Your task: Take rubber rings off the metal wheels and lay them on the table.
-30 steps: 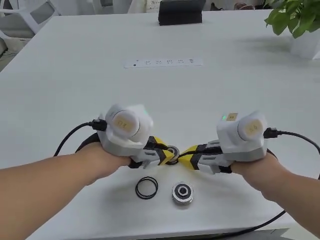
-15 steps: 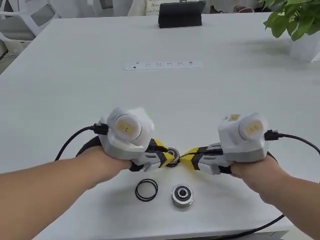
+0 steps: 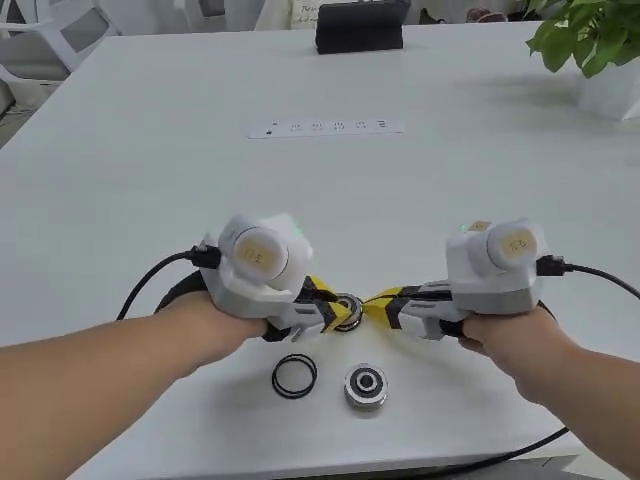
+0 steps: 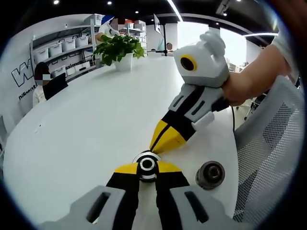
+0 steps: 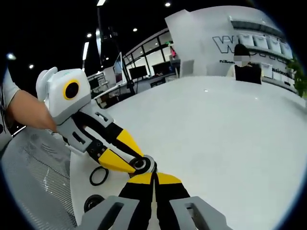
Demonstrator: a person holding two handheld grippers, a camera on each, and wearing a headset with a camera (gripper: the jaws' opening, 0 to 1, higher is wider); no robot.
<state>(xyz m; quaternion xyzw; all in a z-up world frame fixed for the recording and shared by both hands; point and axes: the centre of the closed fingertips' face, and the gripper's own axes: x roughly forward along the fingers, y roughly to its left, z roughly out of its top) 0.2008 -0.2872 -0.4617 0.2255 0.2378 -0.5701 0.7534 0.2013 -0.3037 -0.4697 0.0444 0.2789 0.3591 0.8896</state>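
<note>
My left gripper (image 3: 333, 312) is shut on a small metal wheel (image 3: 347, 307) with a black rubber ring round it, held just above the table. In the left gripper view the wheel (image 4: 147, 165) sits between my yellow fingertips. My right gripper (image 3: 371, 305) faces it from the right, jaws shut, tips touching the wheel's rim (image 5: 143, 164). Whether it pinches the ring I cannot tell. Loose black rubber rings (image 3: 293, 376) lie on the table below the left gripper. A second wheel (image 3: 366, 386) lies beside them.
The white table (image 3: 320, 200) stretches far ahead, with a power strip (image 3: 325, 127) in its middle. A black device (image 3: 360, 28) stands at the far edge and a potted plant (image 3: 590, 45) at the far right. Cables trail from both grippers near the front edge.
My right gripper's body has shifted slightly to the right. The left gripper keeps its hold on the wheel. Rings and second wheel lie as before.
</note>
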